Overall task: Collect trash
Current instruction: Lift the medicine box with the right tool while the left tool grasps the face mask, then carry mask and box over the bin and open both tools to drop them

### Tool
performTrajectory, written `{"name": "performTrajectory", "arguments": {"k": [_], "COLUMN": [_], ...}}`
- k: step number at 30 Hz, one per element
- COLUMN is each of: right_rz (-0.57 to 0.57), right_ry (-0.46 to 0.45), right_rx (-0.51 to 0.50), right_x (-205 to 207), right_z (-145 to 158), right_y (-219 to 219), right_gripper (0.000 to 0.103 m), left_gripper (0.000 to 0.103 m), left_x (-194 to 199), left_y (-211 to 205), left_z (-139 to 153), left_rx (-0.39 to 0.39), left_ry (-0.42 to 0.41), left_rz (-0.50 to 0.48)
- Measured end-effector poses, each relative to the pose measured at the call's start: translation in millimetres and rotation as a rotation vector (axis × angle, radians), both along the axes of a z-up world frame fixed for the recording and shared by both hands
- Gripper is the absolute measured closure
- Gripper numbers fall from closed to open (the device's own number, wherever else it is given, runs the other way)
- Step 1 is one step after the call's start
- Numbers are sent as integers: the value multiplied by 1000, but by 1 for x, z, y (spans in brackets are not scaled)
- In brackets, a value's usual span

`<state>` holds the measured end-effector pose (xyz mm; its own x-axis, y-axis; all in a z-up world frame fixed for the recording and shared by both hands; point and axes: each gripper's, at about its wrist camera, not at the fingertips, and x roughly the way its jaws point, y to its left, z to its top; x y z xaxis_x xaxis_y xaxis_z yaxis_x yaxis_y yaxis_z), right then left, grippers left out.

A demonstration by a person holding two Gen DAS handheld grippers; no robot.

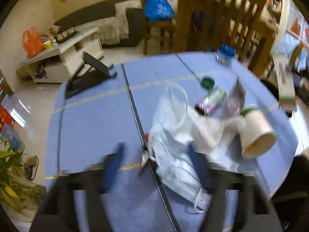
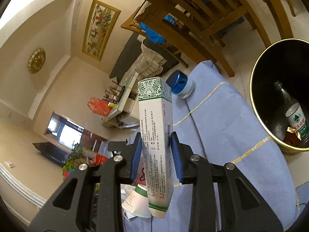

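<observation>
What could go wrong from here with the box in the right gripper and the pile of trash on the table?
The right gripper pinches the tall box partway along its length, so it may pivot or slip before reaching the bin. The paper cup lies tipped near the table edge and may roll off.

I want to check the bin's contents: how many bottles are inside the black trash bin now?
1. A clear bottle with a green-and-white label leans inside the black trash bin, above a red wrapper. Part of the bin is out of frame, so more may be hidden.

paper cups point(image 1: 256, 133): 1 | cartons point(image 2: 156, 145): 1 | face masks point(image 1: 179, 176): 1, maybe more | bins point(image 2: 256, 89): 1 | jars point(image 2: 182, 86): 1
</observation>
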<state>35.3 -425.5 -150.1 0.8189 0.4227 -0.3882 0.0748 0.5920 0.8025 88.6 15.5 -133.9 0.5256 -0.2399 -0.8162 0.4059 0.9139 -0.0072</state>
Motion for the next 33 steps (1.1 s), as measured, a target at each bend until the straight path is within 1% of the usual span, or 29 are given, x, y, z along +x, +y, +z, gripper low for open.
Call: {"name": "performTrajectory", "arguments": {"k": [1,2,3,4,7,8,9,11,14,15,16,17,18,19,21,23,25,27,30,32,33], "right_rz": [10,19,22,23,18,15,14,12,19,21,23,25,27,28,24,8,-18,-53,-93,-125,-141], "right_ry": [0,-4,-8,-13,-22,-21,-19,-14,-2,0,1,1,2,1,-2,-9,-14,-15,-17,-23,-26], "right_rx": [-4,-7,-12,-17,-14,-14,-13,-4,17,22,28,32,34,38,47,65,93,98,108,120,135], "right_x": [1,2,3,3,4,4,4,6,9,9,9,9,10,9,8,5,-1,-8,-18,-25,-28], "right_z": [-1,0,1,3,4,3,2,-3,-11,-11,-13,-14,-14,-14,-13,-13,-14,-15,-15,-16,-17], "right_y": [3,6,8,10,8,7,6,5,6,7,8,9,9,8,4,-6,-20,-36,-55,-71,-81], "right_gripper": [75,75,75,75,75,74,74,74,74,74,74,74,74,74,74,74,74,74,74,74,74], "left_gripper": [101,99,100,101,101,101,101,101,100,100,100,100,100,100,100,100,100,100,100,100,100], "left_x": [4,6,7,7,-4,-10,-15,-24,-19,-15,-5,2,11,22,33,43,49,55,71,79,84], "left_y": [3,7,11,14,18,18,20,28,42,45,48,46,45,40,26,-1,-28,-50,-92,-115,-133], "left_z": [-4,-4,-1,3,20,29,39,66,95,103,109,110,108,102,95,86,85,86,94,98,102], "left_rx": [-35,-77,-109,-123,-90,-107,-142,-255,-374,-401,-419,-440,-481,-521,-544,-559,-551,-568,-558,-565,-562], "left_ry": [32,46,47,41,-7,-22,-36,-46,-47,-42,-23,-1,40,96,147,194,203,218,228,249,260], "left_rz": [8,21,30,38,58,58,52,38,64,76,115,130,138,146,149,135,118,104,94,88,77]}}
